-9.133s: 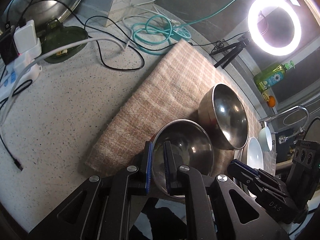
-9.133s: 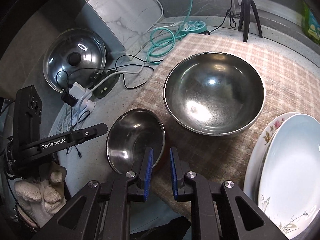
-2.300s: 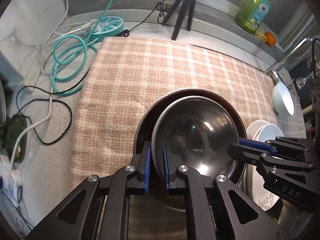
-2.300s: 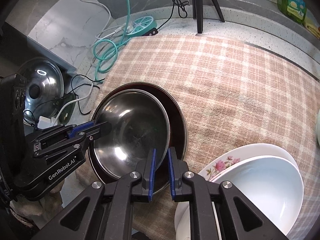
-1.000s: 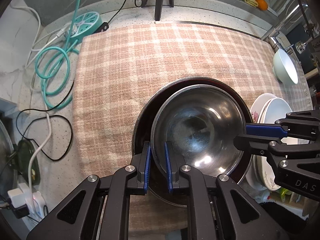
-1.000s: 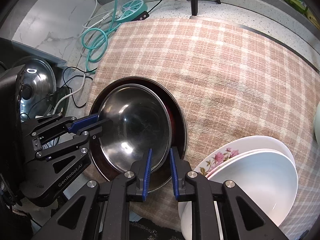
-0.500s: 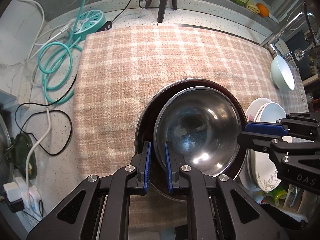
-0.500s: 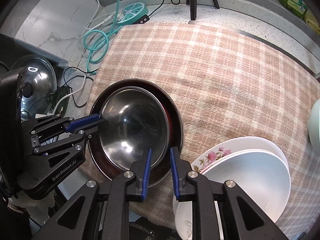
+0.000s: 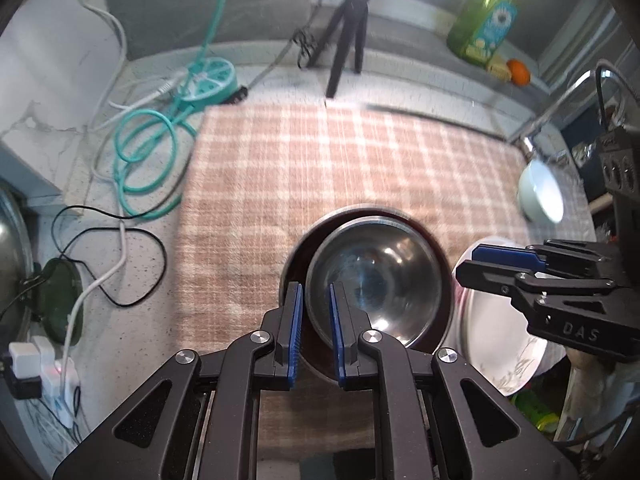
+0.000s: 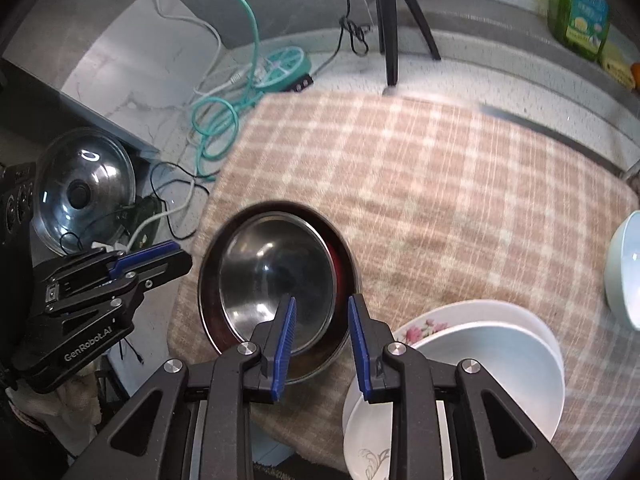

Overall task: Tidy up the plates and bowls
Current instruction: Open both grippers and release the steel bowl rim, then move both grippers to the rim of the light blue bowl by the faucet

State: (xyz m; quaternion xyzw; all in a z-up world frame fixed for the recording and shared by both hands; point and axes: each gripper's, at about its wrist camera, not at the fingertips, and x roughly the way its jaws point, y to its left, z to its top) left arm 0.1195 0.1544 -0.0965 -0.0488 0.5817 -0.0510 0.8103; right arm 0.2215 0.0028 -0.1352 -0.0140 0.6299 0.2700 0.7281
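Note:
A small steel bowl (image 9: 376, 280) (image 10: 276, 284) sits nested inside a larger steel bowl (image 9: 292, 276) (image 10: 348, 276) on the plaid cloth (image 9: 320, 160). My left gripper (image 9: 314, 320) hovers above the bowls' near-left rim, jaws almost together and holding nothing. Seen from the right wrist, the left gripper (image 10: 176, 254) stands clear of the rim. My right gripper (image 10: 322, 332) hangs over the bowls' right edge, its jaws opening and touching nothing. Stacked white plates (image 10: 480, 352) (image 9: 500, 340) lie to the right. A pale green bowl (image 9: 540, 196) (image 10: 624, 272) stands farther right.
A black tripod (image 9: 344, 28) and a green soap bottle (image 9: 484, 20) stand at the back. A teal cable coil (image 9: 144, 156), black and white cords and a power strip (image 9: 40, 364) lie left of the cloth. A glass pot lid (image 10: 84, 188) leans far left.
Both grippers have risen off the nested bowls, which now look smaller and stay on the cloth. The right jaws have spread wider. The left jaws keep their narrow gap.

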